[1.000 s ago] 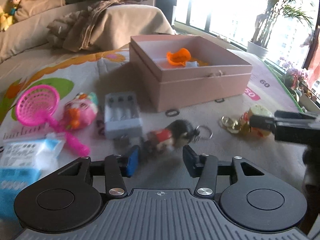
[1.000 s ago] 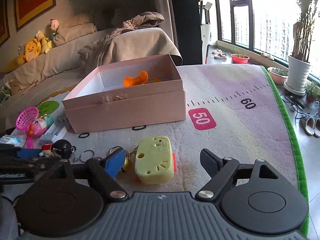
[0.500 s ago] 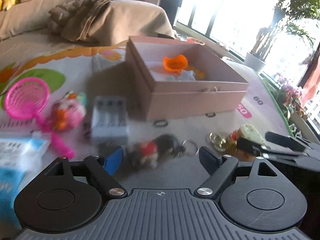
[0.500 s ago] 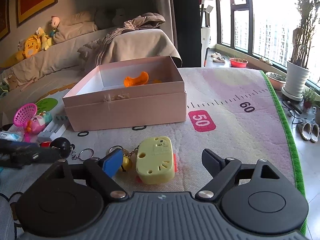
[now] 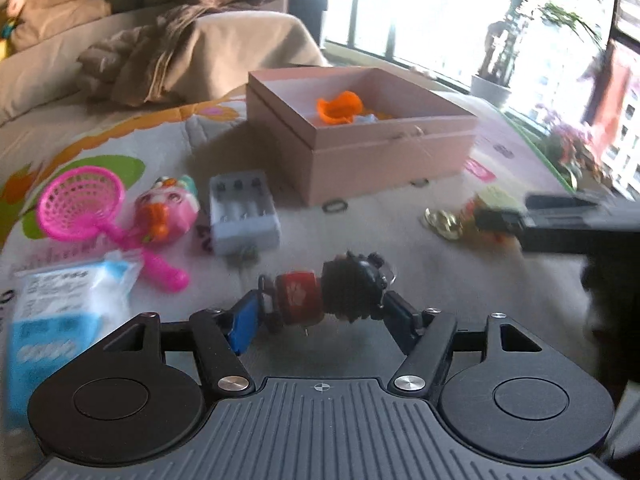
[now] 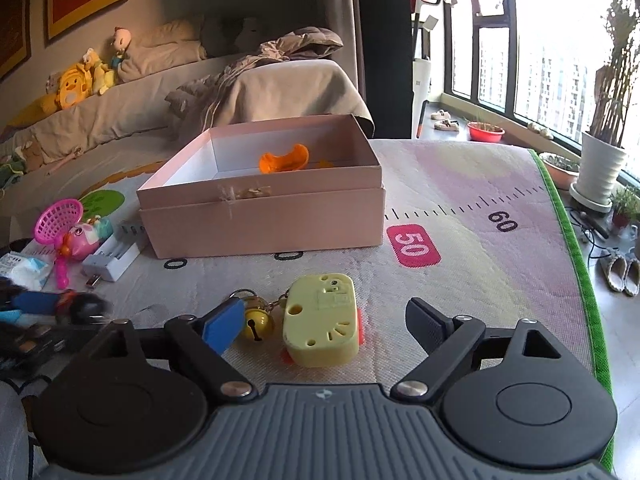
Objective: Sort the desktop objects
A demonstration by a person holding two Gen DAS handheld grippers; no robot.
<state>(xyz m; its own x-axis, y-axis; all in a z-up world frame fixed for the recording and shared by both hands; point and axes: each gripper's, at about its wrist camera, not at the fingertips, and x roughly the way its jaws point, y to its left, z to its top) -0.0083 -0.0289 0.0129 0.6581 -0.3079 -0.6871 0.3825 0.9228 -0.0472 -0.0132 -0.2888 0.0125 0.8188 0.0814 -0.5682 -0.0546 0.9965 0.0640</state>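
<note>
The left gripper has just been closing and is squeezing the little red and black keychain toy above the mat. The toy could be slipping out, because only its ends are being pinched. The right gripper is waiting wide open around the yellow toy, near the pink box.

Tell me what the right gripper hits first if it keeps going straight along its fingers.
Most likely the yellow toy: it lies on the mat between the open fingers of the right gripper, just ahead. The gold bell sits beside the blue-padded finger. Depth is uncertain through the fisheye.
</note>
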